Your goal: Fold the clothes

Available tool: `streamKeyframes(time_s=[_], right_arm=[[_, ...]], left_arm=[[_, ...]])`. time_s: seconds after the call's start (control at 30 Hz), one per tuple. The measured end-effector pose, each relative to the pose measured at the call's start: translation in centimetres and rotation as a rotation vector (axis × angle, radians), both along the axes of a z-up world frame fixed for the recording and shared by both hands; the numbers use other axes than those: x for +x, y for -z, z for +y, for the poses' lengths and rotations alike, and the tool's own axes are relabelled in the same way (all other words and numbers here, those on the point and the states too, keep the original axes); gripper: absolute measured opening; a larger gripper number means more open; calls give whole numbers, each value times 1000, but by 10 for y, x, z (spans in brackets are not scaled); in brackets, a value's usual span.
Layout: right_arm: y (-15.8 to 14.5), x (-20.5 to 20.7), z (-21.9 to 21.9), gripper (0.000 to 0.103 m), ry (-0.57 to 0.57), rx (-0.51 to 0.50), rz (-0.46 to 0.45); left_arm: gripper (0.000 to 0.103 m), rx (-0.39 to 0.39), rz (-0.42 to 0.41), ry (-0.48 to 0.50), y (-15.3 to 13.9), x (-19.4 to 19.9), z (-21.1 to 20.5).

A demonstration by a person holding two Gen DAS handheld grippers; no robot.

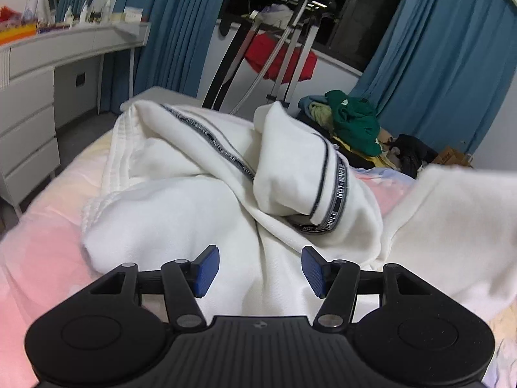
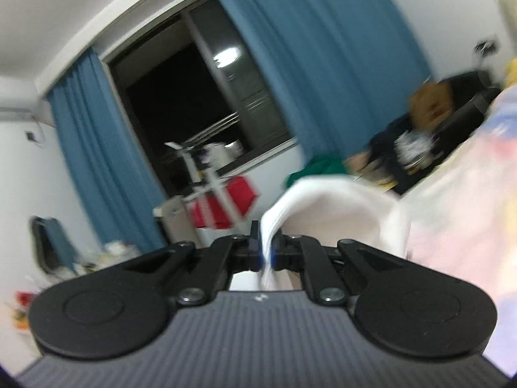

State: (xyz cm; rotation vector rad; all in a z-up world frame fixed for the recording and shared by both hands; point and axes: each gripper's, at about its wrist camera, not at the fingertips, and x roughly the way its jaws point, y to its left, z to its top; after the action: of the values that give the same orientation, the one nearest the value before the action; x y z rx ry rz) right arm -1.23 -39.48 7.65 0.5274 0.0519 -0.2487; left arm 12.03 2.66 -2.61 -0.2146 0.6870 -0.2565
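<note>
White garment edge pinched in right fingers, seemingly lifted off bed.

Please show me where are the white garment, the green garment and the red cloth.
white garment [image 1: 194, 194], left wrist view, middle folds.
green garment [image 1: 353, 119], left wrist view, top.
red cloth [image 1: 278, 58], left wrist view, centre.
</note>
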Motion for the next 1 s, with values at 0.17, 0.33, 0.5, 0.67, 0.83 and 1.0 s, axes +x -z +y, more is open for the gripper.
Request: streamKeyframes(time_s=[0.17,0.33,0.5,0.67,0.83,1.0], right_arm=[[81,-44,-24,8,15,288,242],[150,-43,-41,10,-124,634,511],[160,-66,-59,30,-83,796,394],[156,-95,-71,77,45,792,302],[183,-85,-98,76,224,842,326],[179,-55,-125,42,350,690,370]], left_arm=[[59,50,-3,8,-5,-13,-5],[60,52,0,1,-15,-24,1],[60,78,-6,-20,-16,-30,3],[61,101,15,-31,-4,-23,-4],[62,96,52,-41,9,-12,-5],[66,97,77,-67,17,-5,-2]])
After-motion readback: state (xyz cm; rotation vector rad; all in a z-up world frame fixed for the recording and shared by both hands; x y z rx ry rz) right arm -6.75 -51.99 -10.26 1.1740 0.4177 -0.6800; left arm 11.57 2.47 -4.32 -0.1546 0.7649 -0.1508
